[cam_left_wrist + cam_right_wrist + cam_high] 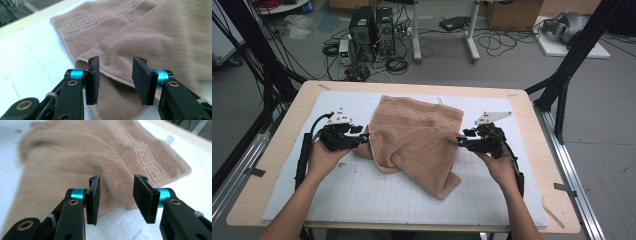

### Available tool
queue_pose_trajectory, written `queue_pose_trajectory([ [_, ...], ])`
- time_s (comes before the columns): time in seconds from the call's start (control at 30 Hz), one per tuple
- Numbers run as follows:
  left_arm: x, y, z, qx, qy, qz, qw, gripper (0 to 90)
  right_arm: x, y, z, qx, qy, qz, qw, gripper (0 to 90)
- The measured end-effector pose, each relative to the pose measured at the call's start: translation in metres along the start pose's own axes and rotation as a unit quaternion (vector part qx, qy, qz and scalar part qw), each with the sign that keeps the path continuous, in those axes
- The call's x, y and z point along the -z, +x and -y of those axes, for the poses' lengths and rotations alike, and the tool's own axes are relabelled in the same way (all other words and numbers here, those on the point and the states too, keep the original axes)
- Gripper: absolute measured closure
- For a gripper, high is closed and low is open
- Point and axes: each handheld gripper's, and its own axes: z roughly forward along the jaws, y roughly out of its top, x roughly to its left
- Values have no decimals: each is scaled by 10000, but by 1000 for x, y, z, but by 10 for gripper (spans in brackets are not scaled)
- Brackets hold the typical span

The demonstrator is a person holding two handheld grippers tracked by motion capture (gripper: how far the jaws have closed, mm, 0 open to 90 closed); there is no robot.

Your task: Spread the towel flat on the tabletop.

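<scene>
The soft tan towel with a square maze pattern (pixel 417 137) lies rumpled and half folded in the middle of the white grid mat (pixel 377 195) on the pale wooden table (pixel 277 165). The left gripper (pixel 364 138) sits at its left edge and the right gripper (pixel 459 142) at its right edge. Both have their jaws spread apart and pinch nothing. If they close now, I think they could miss the edge or grab too many layers, and the fold would come out crooked.
</scene>
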Motion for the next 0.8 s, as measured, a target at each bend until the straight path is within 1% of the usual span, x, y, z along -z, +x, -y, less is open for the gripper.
queue_pose_trajectory([
  [0.03,3,-6,1,-49,-9,58,10000,569,6,5,2,46,-79,-49,9999,570],
  [0.1,4,-19,6,-201,-31,181,9996,568,13,15,8,215,-103,-45,9997,570],
  [0.13,3,-28,10,-248,-34,299,9992,571,15,20,11,236,-91,-81,9996,575],
  [0.2,-1,-41,17,-356,9,421,9985,584,15,30,20,344,-12,-201,9992,591],
  [0.27,-8,-53,25,-442,66,580,9973,616,11,39,31,513,56,-386,9979,651],
  [0.3,-13,-59,29,-472,83,664,9966,627,7,44,37,563,140,-463,9972,653],
  [0.33,-18,-63,33,-520,175,741,9957,650,3,47,43,597,252,-515,9966,664],
  [0.37,-24,-67,35,-576,278,806,9947,658,-1,50,49,591,336,-638,9956,671],
  [0.4,-29,-69,37,-603,365,872,9937,660,-7,52,55,591,428,-745,9945,672],
  [0.43,-34,-71,39,-560,391,974,9929,661,-12,55,61,604,547,-810,9934,673],
  [0.47,-38,-72,40,-550,457,1025,9922,662,-16,57,66,640,654,-852,9922,675],
  [0.53,-46,-73,42,-566,606,1096,9905,643,-23,59,72,628,773,-974,9902,676],
  [0.6,-50,-73,43,-597,683,1035,9905,617,-30,61,76,718,912,-991,9883,672],
  [0.63,-52,-73,43,-629,725,1015,9902,619,-32,61,76,748,884,-1006,9882,673],
  [0.67,-53,-73,44,-660,747,999,9900,630,-33,61,76,722,884,-1020,9882,677],
  [0.7,-54,-73,44,-726,733,947,9901,653,-34,60,76,700,880,-1041,9882,684],
  [0.73,-54,-73,44,-711,699,916,9908,690,-34,60,76,698,881,-1080,9878,701],
  [0.77,-54,-72,44,-706,714,872,9911,723,-35,59,76,702,878,-1106,9875,721],
  [0.8,-54,-71,44,-695,694,842,9916,772,-35,59,75,719,884,-1142,9869,770],
])
